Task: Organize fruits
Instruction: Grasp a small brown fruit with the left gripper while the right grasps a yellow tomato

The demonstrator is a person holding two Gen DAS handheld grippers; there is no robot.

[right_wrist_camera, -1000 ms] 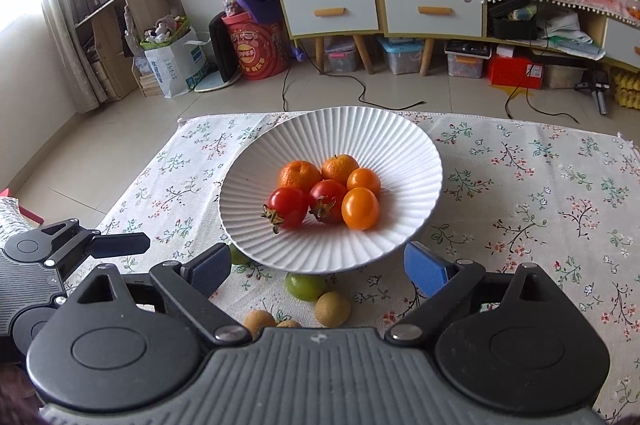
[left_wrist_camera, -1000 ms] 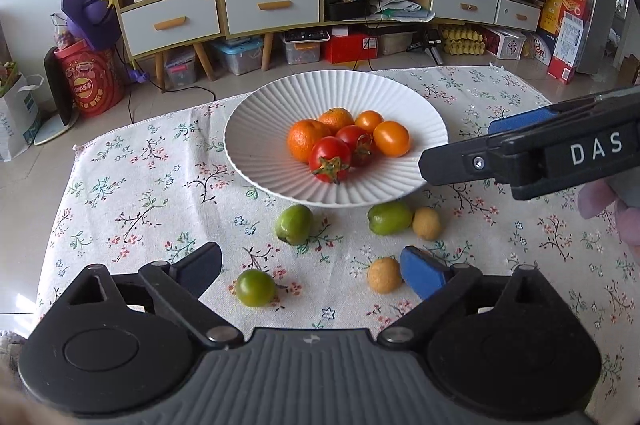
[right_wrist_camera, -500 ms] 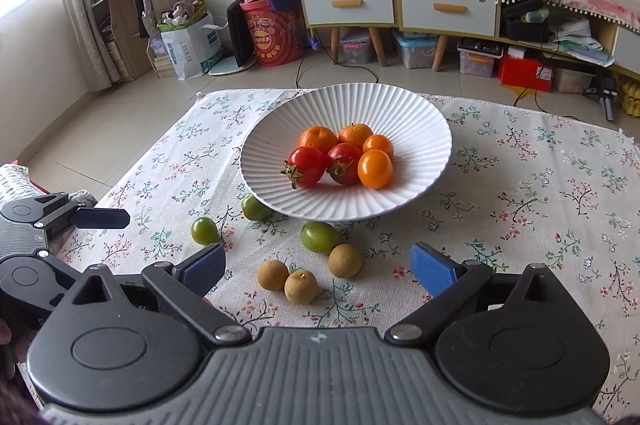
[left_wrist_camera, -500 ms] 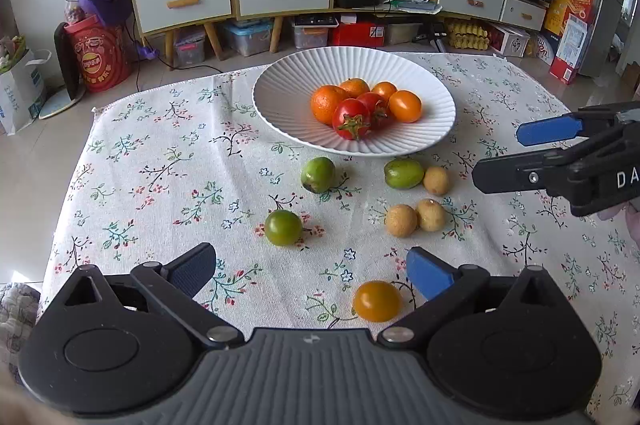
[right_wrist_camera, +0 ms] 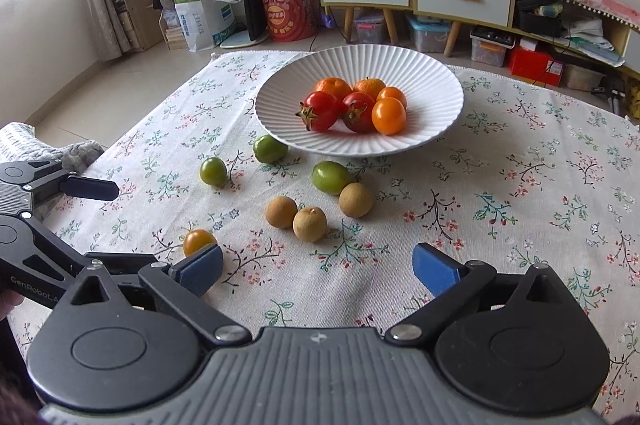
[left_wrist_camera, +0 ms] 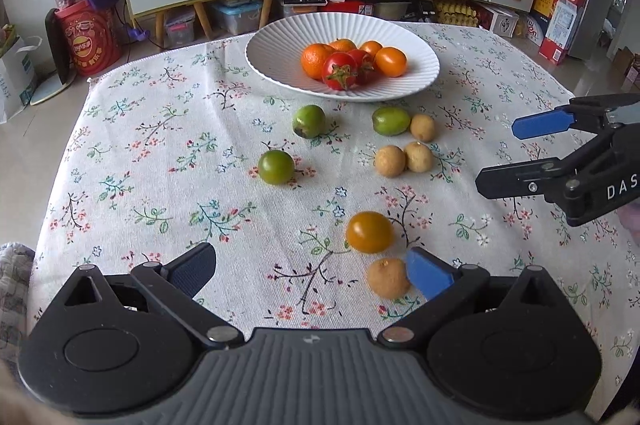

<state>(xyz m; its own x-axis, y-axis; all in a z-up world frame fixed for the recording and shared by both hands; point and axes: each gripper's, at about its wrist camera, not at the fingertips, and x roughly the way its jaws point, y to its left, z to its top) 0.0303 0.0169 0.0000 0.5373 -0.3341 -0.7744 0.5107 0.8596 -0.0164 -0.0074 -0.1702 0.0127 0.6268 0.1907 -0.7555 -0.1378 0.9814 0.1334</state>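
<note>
tongs on the left (left_wrist_camera: 310, 267) are spread wide and nothing is gripped; a small tan fruit (left_wrist_camera: 387, 277) lies just inside the blue right pad (left_wrist_camera: 428, 273), seemingly touching it, and a yellow-orange tomato (left_wrist_camera: 369, 231) sits just beyond on the counter (left_wrist_camera: 160, 153). the right tongs (right_wrist_camera: 318, 267) are likewise held wide apart and empty above the flowered cloth, with the same tomato (right_wrist_camera: 199, 241) seen just past their left pad (right_wrist_camera: 202, 267). both tools are kept low over the near edge of the counter and aimed toward the white ribbed plate (left_wrist_camera: 280, 65), the right tongs (left_wrist_camera: 520, 153) being seen from the side at the right of the left view. on the plate, red tomatoes (left_wrist_camera: 340, 71) and orange fruits (left_wrist_camera: 390, 61) are piled. between plate and tongs, three green fruits (left_wrist_camera: 276, 167) and three more tan fruits (left_wrist_camera: 390, 161) are scattered on the cloth, two of the tan ones touching
</note>
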